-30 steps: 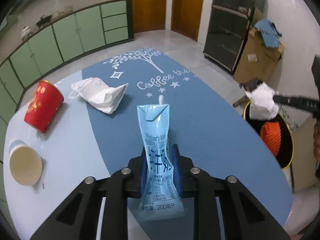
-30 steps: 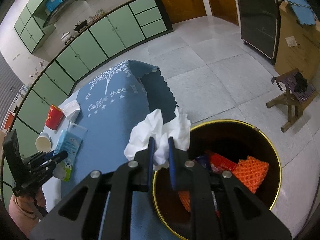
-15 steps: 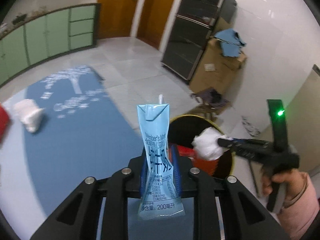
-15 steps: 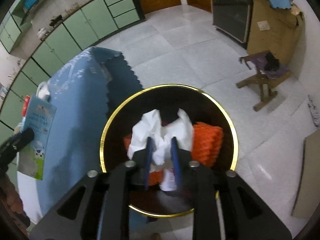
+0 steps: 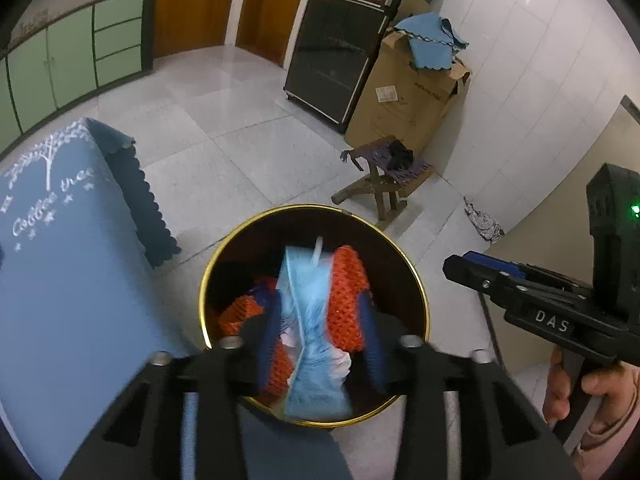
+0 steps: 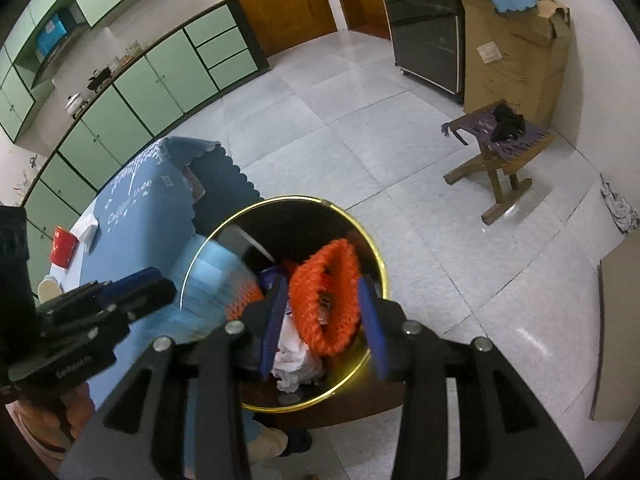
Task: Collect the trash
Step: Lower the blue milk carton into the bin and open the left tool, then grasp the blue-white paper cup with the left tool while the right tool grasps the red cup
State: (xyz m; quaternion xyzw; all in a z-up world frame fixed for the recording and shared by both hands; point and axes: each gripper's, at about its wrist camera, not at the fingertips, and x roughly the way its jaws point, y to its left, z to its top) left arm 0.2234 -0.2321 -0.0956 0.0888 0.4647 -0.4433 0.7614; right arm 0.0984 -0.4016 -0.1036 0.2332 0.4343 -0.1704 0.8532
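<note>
A gold-rimmed dark trash bin (image 5: 416,280) stands on the floor beside the blue-clothed table (image 5: 60,280). My left gripper (image 5: 320,344) is open above it, and the light blue milk pouch (image 5: 312,320) is blurred between the spread fingers, falling into the bin. My right gripper (image 6: 322,320) is open and empty over the same bin (image 6: 376,264). The white crumpled tissue (image 6: 296,364) lies inside with orange foam netting (image 6: 332,300). The blurred pouch (image 6: 212,284) also shows in the right wrist view at the bin's left rim.
A red cup (image 6: 62,246), a white wrapper (image 6: 86,230) and a paper cup (image 6: 50,290) sit on the table. A wooden stool (image 6: 500,148), a cardboard box (image 6: 516,40) and a dark cabinet (image 6: 424,20) stand beyond the bin on the tiled floor.
My right gripper opened and dropped the tissue into the bin. My left gripper swung over the bin and opened, letting go of the milk pouch.
</note>
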